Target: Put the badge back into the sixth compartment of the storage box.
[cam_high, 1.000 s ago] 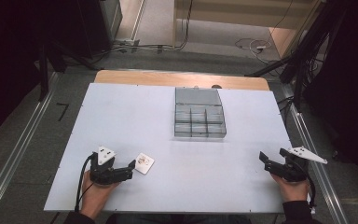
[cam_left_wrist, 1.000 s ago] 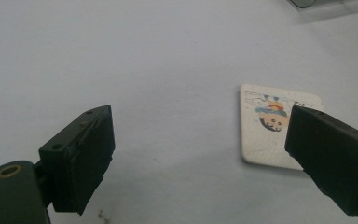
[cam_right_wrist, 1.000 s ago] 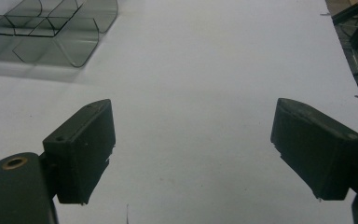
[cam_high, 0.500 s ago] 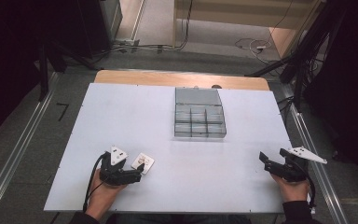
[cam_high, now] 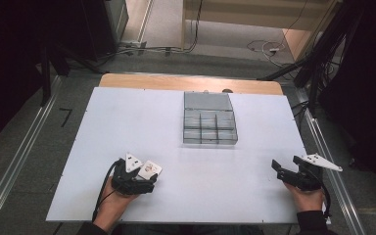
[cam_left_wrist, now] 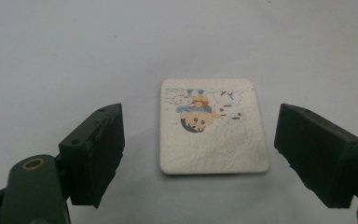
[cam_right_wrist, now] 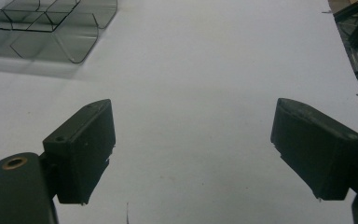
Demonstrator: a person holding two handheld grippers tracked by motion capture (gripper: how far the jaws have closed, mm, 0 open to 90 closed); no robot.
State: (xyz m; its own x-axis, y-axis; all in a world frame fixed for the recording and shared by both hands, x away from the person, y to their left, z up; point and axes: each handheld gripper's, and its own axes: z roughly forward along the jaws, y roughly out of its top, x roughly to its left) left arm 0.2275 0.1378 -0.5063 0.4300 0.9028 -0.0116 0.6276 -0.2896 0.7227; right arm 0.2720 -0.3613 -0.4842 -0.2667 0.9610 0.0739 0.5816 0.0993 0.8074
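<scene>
A: Near the table (cam_high: 127,112) front edge, left of centre: the tile (cam_left_wrist: 213,126) lies flat btwn the left gripper (cam_left_wrist: 200,154)'s jaws. They've just been closing, pads not touching it yet.

B: Risk?

A: Tile's thin & flat; pads may ride over it or shove it. Right gripper (cam_right_wrist: 193,154) spread, holding nothing, by the front right corner.

B: Unclear?

A: Organiser box (cam_high: 209,119) compartments, can't tell contents; tile's print is tiny.

A white table top (cam_high: 186,147) with a wooden far edge (cam_high: 191,82) stands on grey carpeted floor (cam_high: 39,147), flanked by metal rails (cam_high: 17,161) on both sides. Cables (cam_high: 176,49) trail across the floor beyond it, near pale wooden furniture (cam_high: 254,12), while dark equipment shadows the upper corners
</scene>
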